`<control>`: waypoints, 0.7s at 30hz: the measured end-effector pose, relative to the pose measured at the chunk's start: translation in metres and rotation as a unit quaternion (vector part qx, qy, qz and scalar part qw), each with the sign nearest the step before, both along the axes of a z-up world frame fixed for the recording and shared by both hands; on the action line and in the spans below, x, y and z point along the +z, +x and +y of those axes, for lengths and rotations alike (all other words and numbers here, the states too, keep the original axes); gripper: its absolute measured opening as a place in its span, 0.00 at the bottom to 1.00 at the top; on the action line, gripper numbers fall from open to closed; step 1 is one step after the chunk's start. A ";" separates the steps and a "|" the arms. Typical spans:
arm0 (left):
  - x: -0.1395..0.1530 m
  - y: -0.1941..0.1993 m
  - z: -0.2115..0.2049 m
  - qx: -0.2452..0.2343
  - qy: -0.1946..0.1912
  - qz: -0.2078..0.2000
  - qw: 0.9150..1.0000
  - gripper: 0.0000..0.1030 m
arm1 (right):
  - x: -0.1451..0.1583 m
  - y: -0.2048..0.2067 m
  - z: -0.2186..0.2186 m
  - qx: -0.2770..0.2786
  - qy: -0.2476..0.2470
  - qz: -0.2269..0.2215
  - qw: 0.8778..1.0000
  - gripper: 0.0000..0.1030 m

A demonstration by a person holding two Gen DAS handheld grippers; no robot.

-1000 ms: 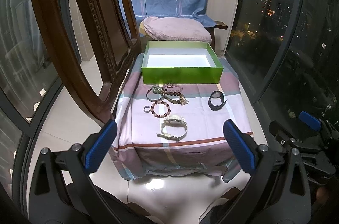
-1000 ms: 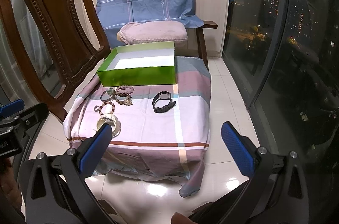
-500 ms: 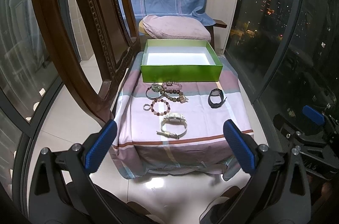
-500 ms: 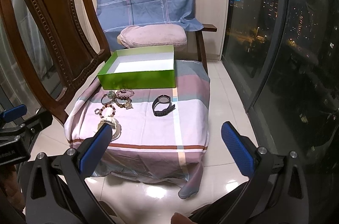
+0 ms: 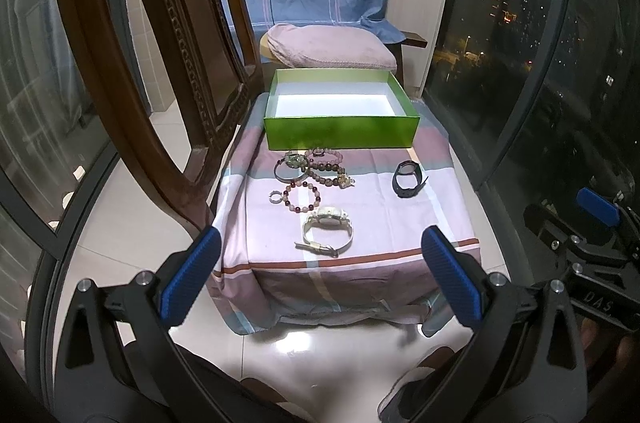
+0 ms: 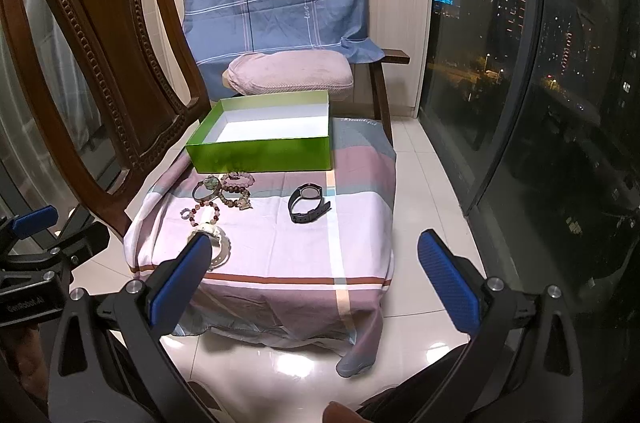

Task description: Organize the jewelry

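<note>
An empty green box stands at the far end of a small cloth-covered table. In front of it lie several beaded bracelets, a white watch near the front edge, and a black watch to the right. My left gripper hangs open just short of the table's front edge, level with the white watch. My right gripper is open too, over the front right part of the cloth. Nothing is held.
A carved wooden chair stands close on the left of the table. Behind the box is another chair with a pink cushion and a blue cloth. Dark glass windows run along the right. The floor is glossy tile.
Both grippers have drawn back slightly and risen; the table and its items sit a little farther and higher in both views. Nothing on the table has moved.
</note>
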State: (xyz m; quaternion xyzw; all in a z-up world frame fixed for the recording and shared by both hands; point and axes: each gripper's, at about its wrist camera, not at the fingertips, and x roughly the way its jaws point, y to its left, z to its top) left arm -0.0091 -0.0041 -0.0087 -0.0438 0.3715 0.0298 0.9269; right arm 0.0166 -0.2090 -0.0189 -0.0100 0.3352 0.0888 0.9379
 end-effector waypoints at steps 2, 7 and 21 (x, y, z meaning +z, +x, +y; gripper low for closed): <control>-0.001 0.001 0.000 0.000 0.000 0.002 1.000 0.96 | 0.000 0.000 0.001 -0.001 0.000 -0.001 1.000 0.97; -0.004 0.000 -0.002 0.000 0.001 0.004 1.000 0.96 | 0.000 0.000 0.000 0.000 0.000 0.001 1.000 0.97; -0.011 0.006 0.000 0.003 -0.001 0.015 1.000 0.96 | -0.005 0.000 0.001 0.001 -0.001 0.008 1.000 0.97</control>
